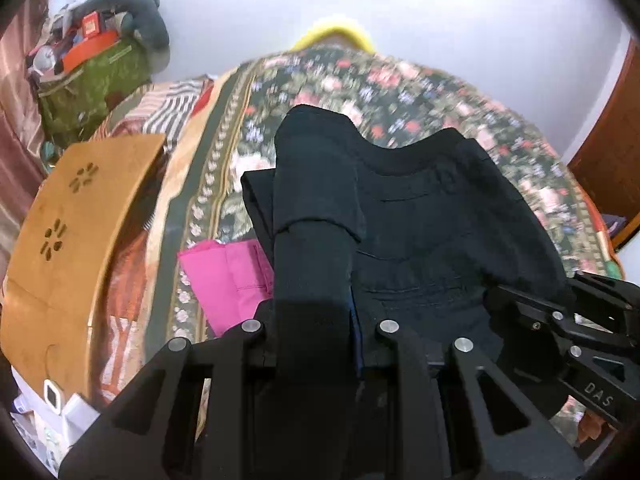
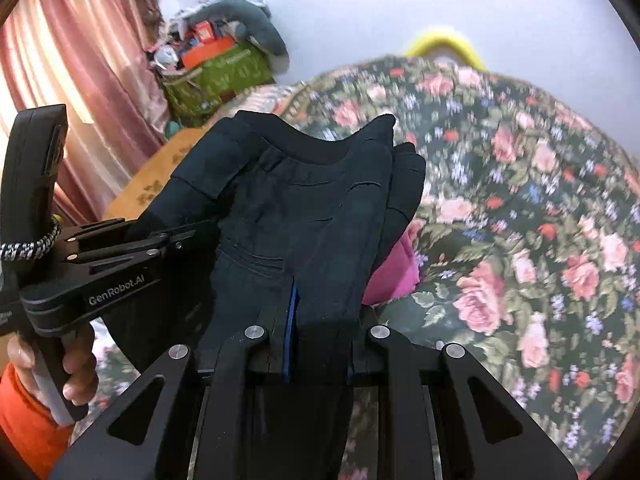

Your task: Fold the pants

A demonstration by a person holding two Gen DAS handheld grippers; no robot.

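- Clearly, in the left wrist view, the left tool (image 1: 316,312) is clamped on a thick fold of the black pants (image 1: 420,208), which hang in front of it above the bed (image 1: 400,88).
- A pink cloth (image 1: 228,276) lies on the floral bedcover, partly under the pants.
- A wooden board (image 1: 76,232) is at the left side of the bed; the right tool (image 1: 560,320) shows at the right edge, touching the pants.
- In the right wrist view, the right tool (image 2: 316,320) is clamped on the pants (image 2: 304,200), its blue pads pressing the fabric.
- The left tool (image 2: 160,240) grips the other side of the pants; a hand (image 2: 76,372) with an orange sleeve (image 2: 28,420) holds its handle.
- The pink cloth (image 2: 394,272) shows just behind the pants.
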